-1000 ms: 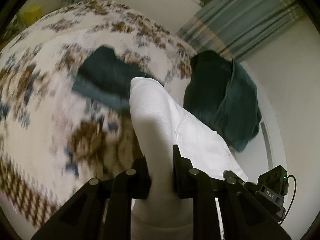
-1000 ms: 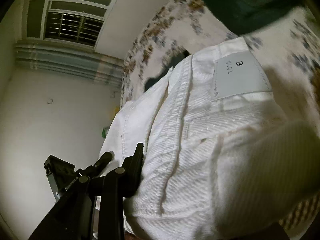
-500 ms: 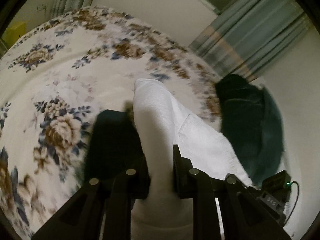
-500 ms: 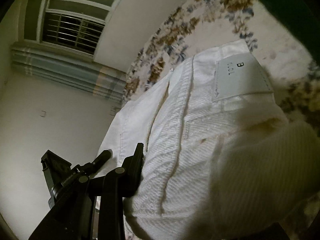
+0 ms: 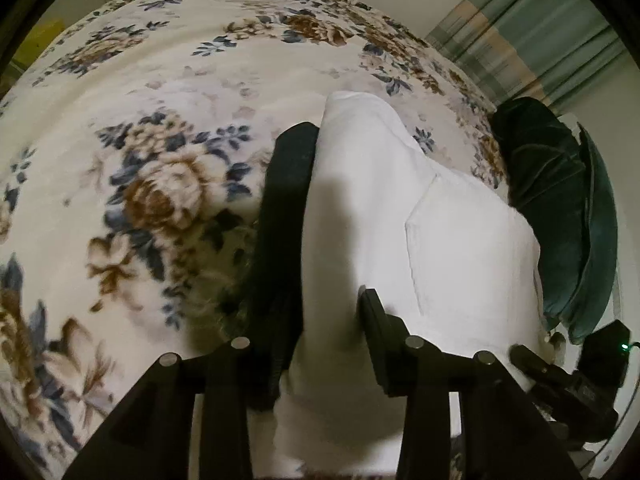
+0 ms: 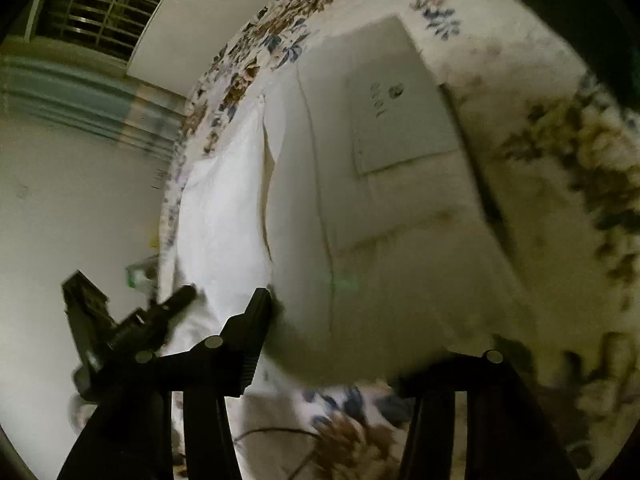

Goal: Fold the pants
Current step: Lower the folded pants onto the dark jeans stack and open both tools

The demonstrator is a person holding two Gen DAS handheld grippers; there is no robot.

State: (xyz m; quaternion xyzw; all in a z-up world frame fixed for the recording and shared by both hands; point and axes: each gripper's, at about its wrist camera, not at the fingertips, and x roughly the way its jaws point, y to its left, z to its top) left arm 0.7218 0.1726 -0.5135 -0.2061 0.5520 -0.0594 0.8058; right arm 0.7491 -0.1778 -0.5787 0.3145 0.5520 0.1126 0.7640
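The white pants [image 5: 400, 220] lie folded on the floral bed cover [image 5: 160, 140]. My left gripper [image 5: 320, 328] has its fingers spread around a fold of the white cloth. In the right wrist view the pants [image 6: 360, 220] lie flat with a grey waist label [image 6: 400, 112] facing up. My right gripper [image 6: 360, 340] is open wide over the waistband end; its right finger is mostly hidden. The other gripper [image 6: 132, 320] shows at the lower left of that view.
A dark green garment [image 5: 560, 208] lies bunched at the bed's right edge beside the pants. Striped curtains [image 5: 540, 32] and a barred window [image 6: 96, 20] stand behind the bed. The white wall is close beyond the bed edge.
The pants came down onto the bed cover. My right gripper opened and let go of the waistband. My left gripper's fingers spread apart. The view swept across the bed.
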